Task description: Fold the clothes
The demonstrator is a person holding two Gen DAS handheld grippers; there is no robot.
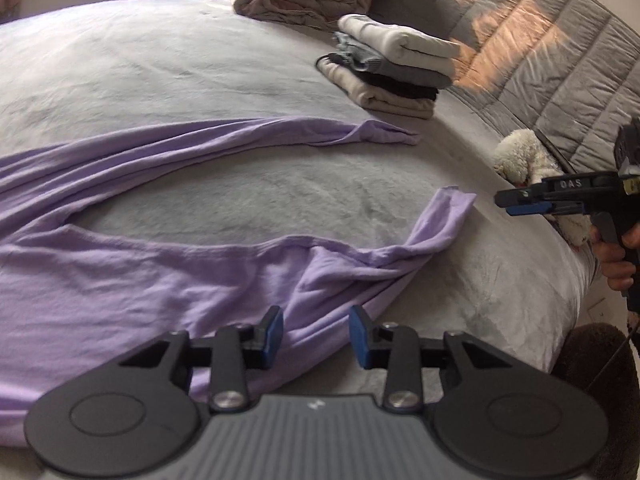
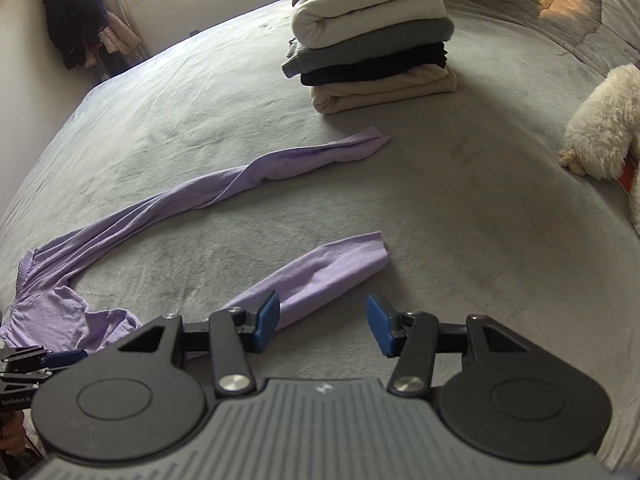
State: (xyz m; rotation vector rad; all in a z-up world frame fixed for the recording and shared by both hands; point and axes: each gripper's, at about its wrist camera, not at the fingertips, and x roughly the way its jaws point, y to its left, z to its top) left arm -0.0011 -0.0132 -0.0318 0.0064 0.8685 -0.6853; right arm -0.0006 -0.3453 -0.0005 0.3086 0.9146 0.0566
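A lilac garment is spread across the near side of the grey bed, both the left gripper and right gripper are held open and empty above it, and a sleeve must next be grasped.

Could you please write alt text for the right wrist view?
A lilac garment lies unfolded on a grey bed, its two long parts stretched apart, with the open right gripper over the nearer one. Behind it stands a stack of folded clothes; a fluffy white toy lies at right.
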